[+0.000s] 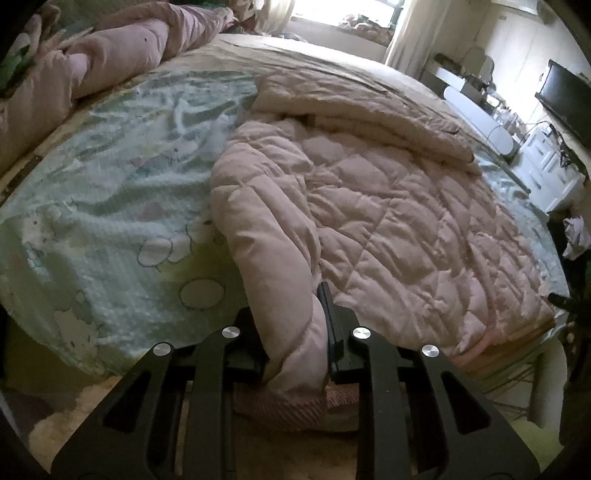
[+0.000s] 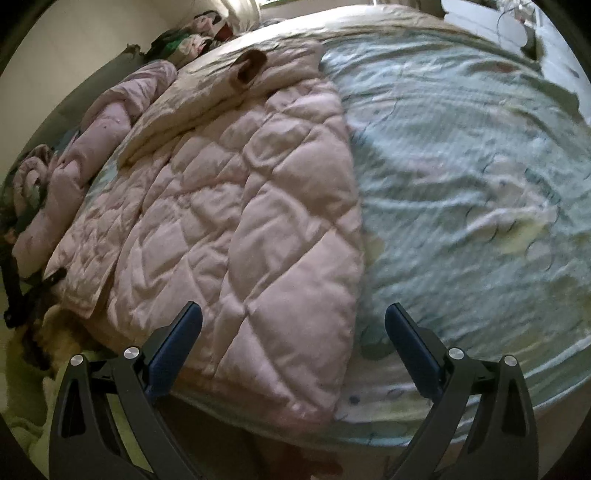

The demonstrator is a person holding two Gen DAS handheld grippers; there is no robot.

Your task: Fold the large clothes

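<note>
A large pink quilted coat point(image 1: 388, 206) lies spread on a bed with a pale green patterned sheet point(image 1: 103, 192). My left gripper point(image 1: 291, 332) is shut on the coat's sleeve point(image 1: 273, 251) near its ribbed cuff at the bed's near edge. In the right wrist view the coat point(image 2: 229, 206) lies flat, its hood point(image 2: 251, 70) at the far end. My right gripper point(image 2: 293, 332) is open and empty, just above the coat's near hem at the bed edge. The left gripper shows small at the far left point(image 2: 33, 291).
A rolled pink duvet point(image 1: 110, 59) lies along the bed's far left side. A bright window point(image 1: 343, 14) is beyond the bed. White drawers point(image 1: 543, 170) and a dark screen point(image 1: 565, 96) stand at the right. Clothes pile up by the wall point(image 2: 195, 33).
</note>
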